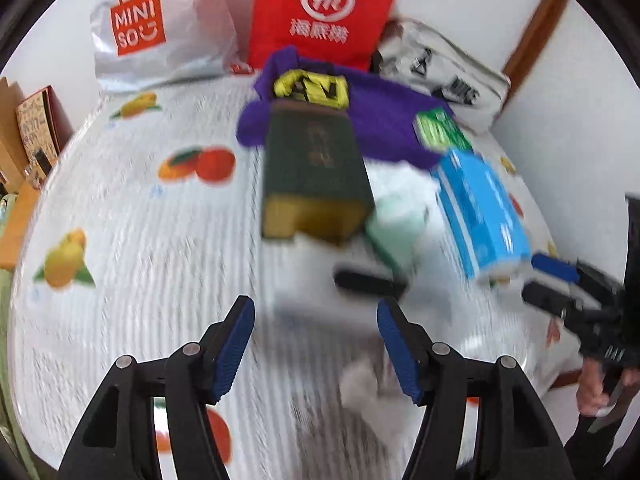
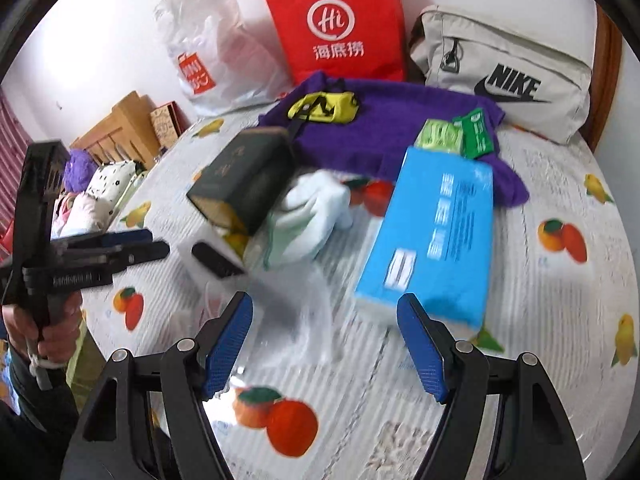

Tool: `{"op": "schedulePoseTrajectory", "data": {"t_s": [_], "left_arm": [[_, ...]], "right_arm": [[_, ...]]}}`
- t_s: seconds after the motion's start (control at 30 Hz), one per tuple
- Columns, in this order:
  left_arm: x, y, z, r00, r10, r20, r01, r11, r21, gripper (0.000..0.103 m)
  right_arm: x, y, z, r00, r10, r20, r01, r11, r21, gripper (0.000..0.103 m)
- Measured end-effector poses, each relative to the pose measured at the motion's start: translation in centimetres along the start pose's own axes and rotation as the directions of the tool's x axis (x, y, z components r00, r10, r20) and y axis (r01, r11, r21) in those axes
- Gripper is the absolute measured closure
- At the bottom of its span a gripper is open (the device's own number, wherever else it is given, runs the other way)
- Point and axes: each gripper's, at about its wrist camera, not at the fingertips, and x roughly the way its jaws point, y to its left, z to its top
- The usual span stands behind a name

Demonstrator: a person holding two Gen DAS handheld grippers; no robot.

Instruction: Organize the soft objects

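A red paper bag (image 2: 340,28) stands at twelve o'clock against the wall, a white plastic bag (image 2: 208,48) at eleven, with a dark green box (image 2: 248,176) on the fruit-printed tablecloth (image 2: 560,300).

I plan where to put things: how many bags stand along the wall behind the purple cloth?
3. White Miniso bag at left, red paper bag in the middle, grey Nike bag at right. Others may be out of view.

Bedspread (image 1: 140,240) lies clear leftward (blurred); dark box (image 1: 316,184), blue pack (image 1: 480,208) block ahead.
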Motion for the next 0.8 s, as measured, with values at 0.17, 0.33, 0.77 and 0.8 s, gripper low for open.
{"op": "schedulePoseTrajectory", "data": {"t_s": [0.17,0.33,0.77,0.8], "left_arm": [[0.5,-1.2,-3.6,0.999,-0.042,-0.021,0.043,0.999,0.017,0.041],[1.5,-2.2,-5.3,1.0,-0.015,-0.012,0.015,0.999,0.046,0.042],[2.4,-2.1,-5.9,0.998,0.006,0.068,-0.013,0.994,0.108,0.082],[2.0,-1.6,-5.8,0.997,0.02,0.077,-0.028,0.994,0.101,0.082]], "right_arm": [[-1.4,0.1,-1.6,0.999,-0.035,0.012,0.035,0.999,0.003,0.029],[-2.6,-0.6,-3.2,0.998,-0.057,0.029,0.056,0.998,0.036,0.029],[-2.6,-1.8,-6.3,0.995,-0.098,0.009,0.096,0.991,0.096,0.029],[-2.5,-1.7,-6.4,0.995,-0.097,0.006,0.096,0.991,0.093,0.029]]}}
